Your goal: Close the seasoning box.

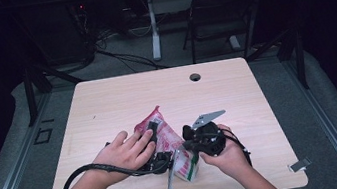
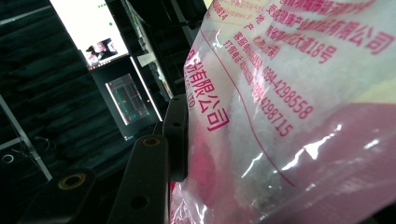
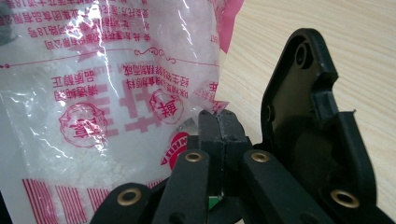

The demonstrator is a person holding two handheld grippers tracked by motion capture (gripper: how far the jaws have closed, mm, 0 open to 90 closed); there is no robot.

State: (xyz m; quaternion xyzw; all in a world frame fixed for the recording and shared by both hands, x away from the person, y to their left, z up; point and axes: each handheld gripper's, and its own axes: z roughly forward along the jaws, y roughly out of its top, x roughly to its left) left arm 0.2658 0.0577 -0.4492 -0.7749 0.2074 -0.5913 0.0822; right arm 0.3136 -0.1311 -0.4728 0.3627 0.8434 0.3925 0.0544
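A clear plastic bag (image 1: 163,131) printed in pink and red, with white grains inside, lies in the middle of the table (image 1: 107,103). My left hand rests on top of it, and the left gripper (image 1: 159,162) sits at the bag's near side. In the left gripper view the bag (image 2: 299,102) presses against one black jaw of the left gripper (image 2: 187,123) and hides the other. The right gripper (image 1: 188,134) reaches in from the right. Up close, the right gripper (image 3: 217,117) is shut, with a corner of the bag (image 3: 93,84) pinched at its tips.
A round cable hole (image 1: 195,77) sits near the table's far edge. Behind the table stand a black folding chair (image 1: 224,10) and a white desk leg (image 1: 154,31), with cables on the floor. Bare wood (image 3: 355,56) lies to the right of the bag.
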